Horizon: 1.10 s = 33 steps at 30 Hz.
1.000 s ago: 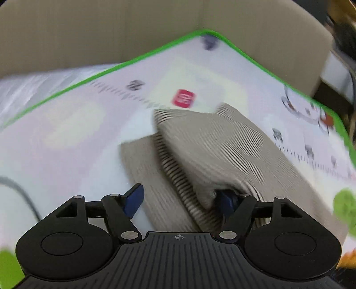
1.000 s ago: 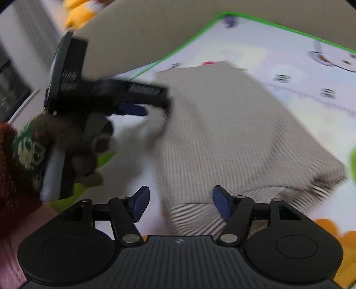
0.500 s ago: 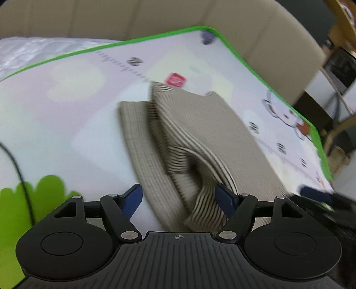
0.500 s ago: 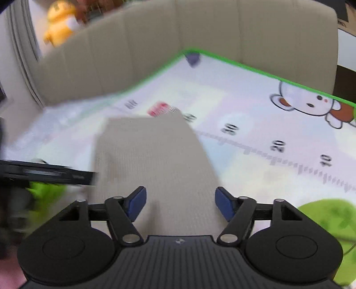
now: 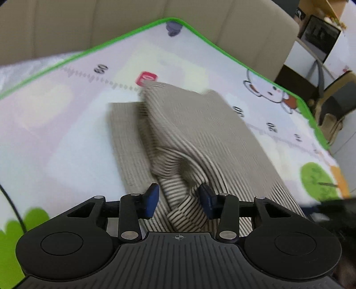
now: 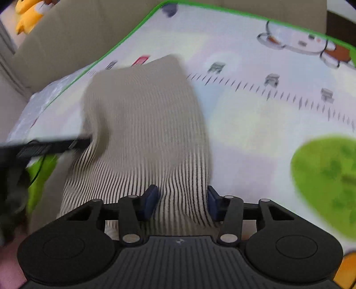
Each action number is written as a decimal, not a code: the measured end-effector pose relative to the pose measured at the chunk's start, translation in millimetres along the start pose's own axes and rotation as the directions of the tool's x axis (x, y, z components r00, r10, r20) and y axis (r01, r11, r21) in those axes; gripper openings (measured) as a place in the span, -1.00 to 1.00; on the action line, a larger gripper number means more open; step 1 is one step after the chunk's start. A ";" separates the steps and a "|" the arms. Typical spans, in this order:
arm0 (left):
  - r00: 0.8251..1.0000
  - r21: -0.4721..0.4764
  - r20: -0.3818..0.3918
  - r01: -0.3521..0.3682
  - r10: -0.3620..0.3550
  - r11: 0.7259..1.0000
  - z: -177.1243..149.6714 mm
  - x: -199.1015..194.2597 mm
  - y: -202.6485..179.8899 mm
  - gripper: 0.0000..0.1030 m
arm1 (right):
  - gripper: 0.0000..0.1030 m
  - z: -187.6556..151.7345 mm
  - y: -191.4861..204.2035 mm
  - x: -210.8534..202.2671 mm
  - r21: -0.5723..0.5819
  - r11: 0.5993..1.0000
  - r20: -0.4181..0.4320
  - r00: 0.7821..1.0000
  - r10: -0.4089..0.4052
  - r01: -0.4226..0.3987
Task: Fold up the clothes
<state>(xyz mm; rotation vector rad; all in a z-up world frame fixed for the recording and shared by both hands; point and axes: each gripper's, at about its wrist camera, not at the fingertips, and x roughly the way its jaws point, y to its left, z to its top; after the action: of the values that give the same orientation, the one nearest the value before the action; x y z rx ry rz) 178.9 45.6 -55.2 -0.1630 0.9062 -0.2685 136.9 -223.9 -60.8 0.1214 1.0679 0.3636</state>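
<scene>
A beige garment with fine dark stripes lies partly folded on a pastel play mat with a green border. My left gripper is closing on a bunched fold at the garment's near end, and the cloth fills the gap and touches both blue pads. In the right wrist view, the same garment runs away from me. My right gripper is closing over its near right edge, with cloth humped between the pads. The left tool's black body reaches in from the left.
A beige padded sofa back rises behind the mat. A yellow plush toy sits at the top left. A thin dark cable crosses the mat's left side. Shelves and a chair stand beyond the mat's right corner.
Both grippers' jaws have narrowed onto the garment. The right gripper moved over the garment's near end. The cloth now bunches up between the left pads.
</scene>
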 end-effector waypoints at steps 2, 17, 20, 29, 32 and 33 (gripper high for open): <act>0.999 -0.003 0.002 -0.046 0.046 0.999 3.2 2.6 5.0 -0.10 | -0.06 -9.1 10.3 -5.2 -0.025 0.999 -0.021 0.999 0.033 -0.034; 0.994 -0.141 0.099 0.059 -0.045 0.988 9.2 -43.7 34.4 0.35 | 0.12 -23.8 50.9 -64.8 -0.178 0.975 0.201 0.964 0.172 -0.136; 0.997 -0.059 0.060 0.041 -0.037 0.997 4.9 -32.0 15.6 0.35 | 0.14 -35.5 75.2 -31.3 -0.241 0.954 0.039 0.980 0.193 -0.179; 0.993 0.180 0.006 -0.121 0.122 0.976 -8.3 -3.3 -12.7 0.66 | 0.64 -54.3 95.3 -9.6 -0.298 0.943 -0.004 0.988 0.155 -0.149; 0.983 0.134 0.033 -0.183 0.180 0.974 -4.8 -7.1 -2.2 0.69 | 1.00 -58.1 96.0 -6.6 -0.274 0.942 -0.024 0.981 0.193 -0.192; 0.981 0.115 0.036 -0.195 0.192 0.974 -4.4 -7.9 2.1 0.70 | 1.00 -61.1 98.1 -5.7 -0.283 0.943 -0.020 0.984 0.178 -0.176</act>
<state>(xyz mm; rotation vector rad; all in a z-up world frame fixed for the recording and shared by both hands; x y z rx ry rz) 171.0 49.9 -52.5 0.0319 0.8722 -0.1378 58.4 -139.0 -58.8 -0.0386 0.9911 0.6749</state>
